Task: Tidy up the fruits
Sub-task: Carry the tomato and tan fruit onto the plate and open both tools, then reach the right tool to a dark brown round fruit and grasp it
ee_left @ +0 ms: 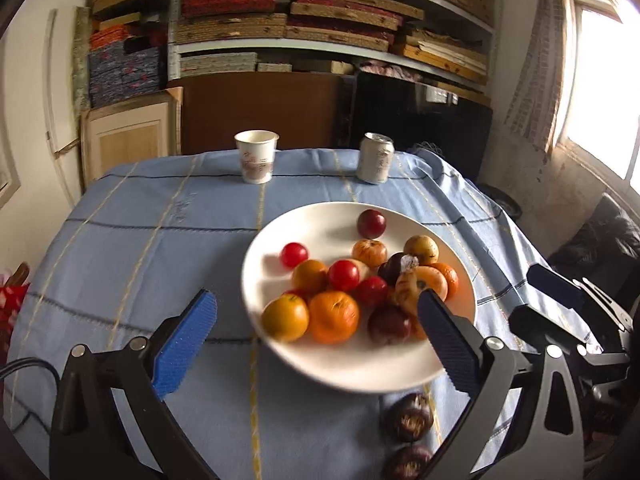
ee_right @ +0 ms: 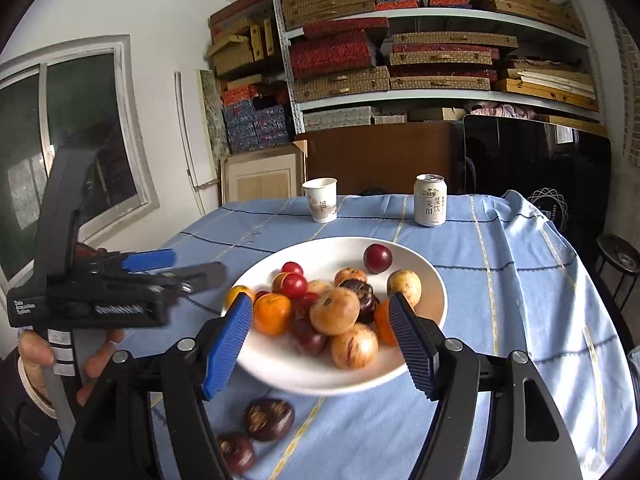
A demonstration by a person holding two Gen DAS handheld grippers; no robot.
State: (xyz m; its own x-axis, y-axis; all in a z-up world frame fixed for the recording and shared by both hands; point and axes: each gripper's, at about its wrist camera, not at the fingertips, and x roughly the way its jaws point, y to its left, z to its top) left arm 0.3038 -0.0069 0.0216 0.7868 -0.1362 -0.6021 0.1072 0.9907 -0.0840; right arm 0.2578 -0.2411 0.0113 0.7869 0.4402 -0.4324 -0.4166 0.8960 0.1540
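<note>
A white plate (ee_left: 280,344) heaped with fruit sits at the centre of the frame on a blue checked tablecloth (ee_left: 140,240). Oranges, red plums and tan fruits crowd its lower right half. Two dark purple fruits (ee_right: 269,419) lie on the cloth just below the plate. The left gripper (ee_left: 316,344) stands wide open, empty. The right gripper (ee_right: 320,348) is also open, holding nothing. A paper cup (ee_left: 256,156) and a can (ee_left: 375,157) stand at the far edge.
</note>
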